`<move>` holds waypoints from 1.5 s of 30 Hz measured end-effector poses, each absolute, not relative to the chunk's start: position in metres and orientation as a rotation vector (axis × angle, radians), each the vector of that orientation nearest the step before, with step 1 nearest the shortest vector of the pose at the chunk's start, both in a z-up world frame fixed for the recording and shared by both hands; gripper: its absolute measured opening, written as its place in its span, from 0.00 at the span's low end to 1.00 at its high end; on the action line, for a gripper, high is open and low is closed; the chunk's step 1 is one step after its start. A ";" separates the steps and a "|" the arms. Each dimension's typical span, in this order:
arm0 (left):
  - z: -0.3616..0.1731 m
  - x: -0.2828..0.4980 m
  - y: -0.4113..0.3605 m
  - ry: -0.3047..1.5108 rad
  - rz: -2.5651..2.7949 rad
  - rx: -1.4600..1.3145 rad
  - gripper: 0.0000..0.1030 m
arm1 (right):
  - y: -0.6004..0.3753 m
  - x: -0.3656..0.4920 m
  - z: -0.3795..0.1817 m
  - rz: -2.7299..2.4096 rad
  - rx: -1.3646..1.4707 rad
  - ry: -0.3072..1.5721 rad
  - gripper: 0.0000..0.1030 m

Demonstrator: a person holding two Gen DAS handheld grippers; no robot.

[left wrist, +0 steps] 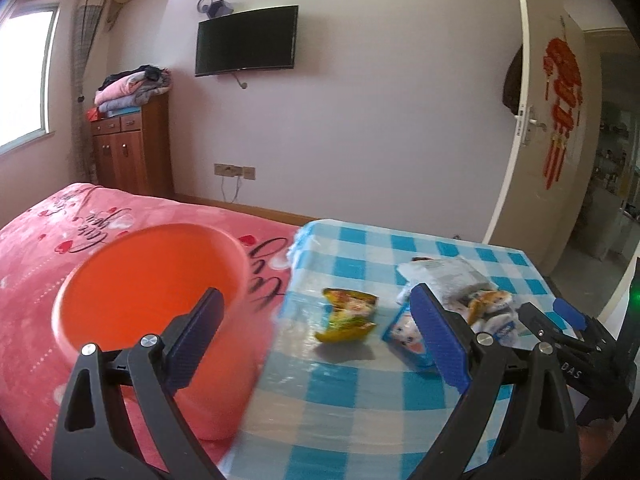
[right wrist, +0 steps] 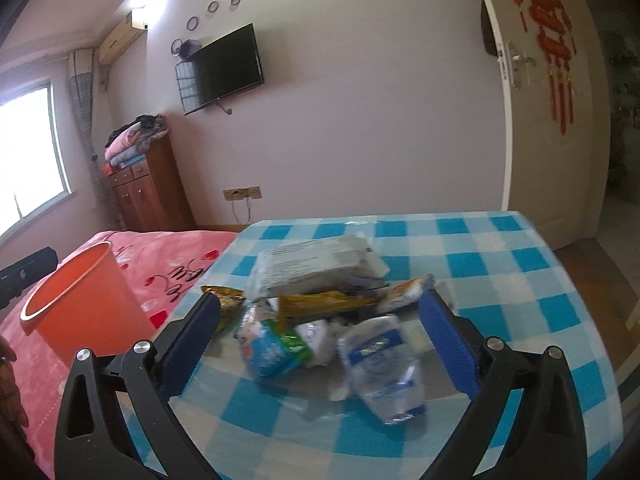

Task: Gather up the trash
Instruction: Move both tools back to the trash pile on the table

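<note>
An orange bin (left wrist: 152,288) leans over the pink bed beside the table, also seen upright-ish in the right wrist view (right wrist: 84,308). My left gripper (left wrist: 316,292) is open, its left finger over the bin's mouth and the bin's wall between the jaws without pressure. Trash lies on the checked table: a yellow-green wrapper (left wrist: 348,314), a grey-white bag (right wrist: 316,264), a blue-green wrapper (right wrist: 272,344) and a clear blue-labelled packet (right wrist: 380,364). My right gripper (right wrist: 320,296) is open wide, a finger on each side of the pile, touching nothing. It also shows at the right edge (left wrist: 544,306).
The blue-checked tablecloth (right wrist: 520,280) ends near the open white door (left wrist: 552,160). A pink blanket (left wrist: 60,232) covers the bed at the left. A wooden cabinet (left wrist: 128,152) with folded clothes stands by the window. A person's hand (right wrist: 8,380) is at the left edge.
</note>
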State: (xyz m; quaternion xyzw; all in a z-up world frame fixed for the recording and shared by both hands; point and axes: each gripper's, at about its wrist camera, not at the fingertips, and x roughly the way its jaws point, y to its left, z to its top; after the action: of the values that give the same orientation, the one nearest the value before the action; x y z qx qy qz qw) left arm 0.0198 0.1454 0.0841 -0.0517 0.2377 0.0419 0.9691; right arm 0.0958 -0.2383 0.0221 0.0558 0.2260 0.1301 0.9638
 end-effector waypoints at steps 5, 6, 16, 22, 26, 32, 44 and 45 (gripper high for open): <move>0.072 0.023 0.120 0.486 0.055 -0.097 0.92 | -0.256 0.095 0.018 0.243 0.124 0.451 0.95; 0.069 0.024 0.115 0.490 0.043 -0.092 0.92 | -0.262 0.095 0.016 0.236 0.133 0.453 0.95; 0.039 0.039 0.073 0.571 -0.019 -0.100 0.92 | -0.300 0.101 -0.004 0.195 0.189 0.487 0.95; 0.026 0.048 0.055 0.609 -0.012 -0.113 0.91 | -0.317 0.105 -0.013 0.192 0.203 0.504 0.95; 0.017 0.055 0.040 0.630 -0.001 -0.067 0.91 | -0.325 0.110 -0.018 0.193 0.205 0.523 0.95; 0.004 0.061 0.014 0.683 -0.052 -0.029 0.91 | -0.349 0.121 -0.029 0.213 0.280 0.583 0.95; -0.019 0.085 -0.046 0.805 -0.205 -0.111 0.83 | -0.401 0.150 -0.046 0.335 0.547 0.633 0.94; -0.021 0.088 -0.050 0.817 -0.211 -0.127 0.81 | -0.403 0.153 -0.047 0.352 0.567 0.637 0.91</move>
State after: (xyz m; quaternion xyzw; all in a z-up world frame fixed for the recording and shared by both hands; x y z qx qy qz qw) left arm 0.0879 -0.0496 -0.0211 -0.0618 0.3962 -0.1024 0.9103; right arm 0.1533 -0.4026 -0.0469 0.2735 0.3073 0.1700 0.8954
